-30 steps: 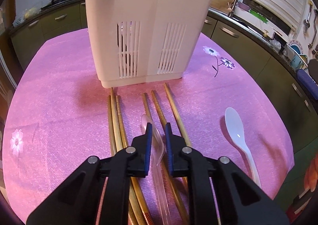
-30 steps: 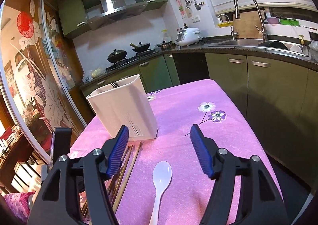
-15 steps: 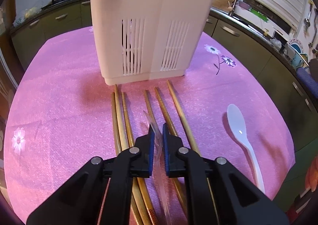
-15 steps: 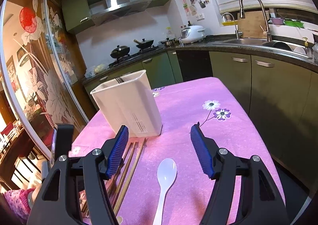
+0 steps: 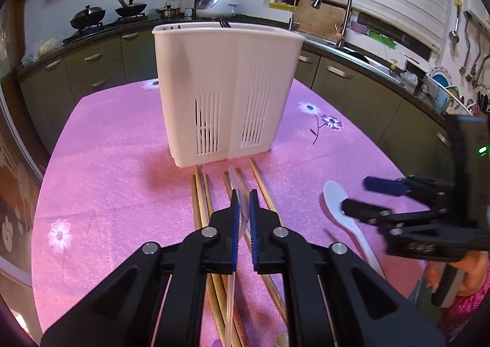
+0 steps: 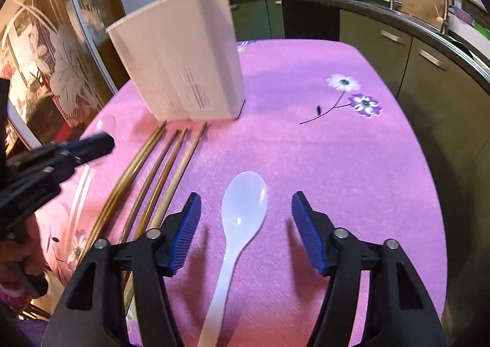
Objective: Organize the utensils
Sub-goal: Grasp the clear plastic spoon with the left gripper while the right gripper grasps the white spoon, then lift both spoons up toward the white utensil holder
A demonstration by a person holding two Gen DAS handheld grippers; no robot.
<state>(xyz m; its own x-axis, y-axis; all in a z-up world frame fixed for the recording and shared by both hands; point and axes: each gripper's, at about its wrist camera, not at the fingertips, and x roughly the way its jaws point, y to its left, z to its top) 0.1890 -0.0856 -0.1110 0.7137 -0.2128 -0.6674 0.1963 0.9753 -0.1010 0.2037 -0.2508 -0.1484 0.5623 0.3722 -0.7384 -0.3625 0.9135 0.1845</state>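
Note:
My left gripper (image 5: 243, 196) is shut on a clear plastic spoon (image 5: 236, 184) and holds it tilted above several wooden chopsticks (image 5: 200, 193) that lie on the pink tablecloth. The white slotted utensil holder (image 5: 226, 92) stands upright just beyond them, with dark utensil tips at its rim. My right gripper (image 6: 246, 212) is open, its fingers either side of a white plastic spoon (image 6: 242, 209) lying on the cloth. The holder (image 6: 180, 68) and chopsticks (image 6: 171, 163) also show in the right wrist view, with the left gripper (image 6: 95, 144) at the left edge.
The pink flowered tablecloth (image 5: 101, 181) covers a table whose edges drop off left and right. Green kitchen cabinets (image 5: 352, 86), a sink tap (image 5: 335, 9) and a stove with pans (image 5: 88, 14) lie behind. A glass door (image 6: 61, 49) stands to the left.
My left gripper closed on the clear spoon and lifted it off the chopsticks. My right gripper moved down and forward over the white spoon, staying open.

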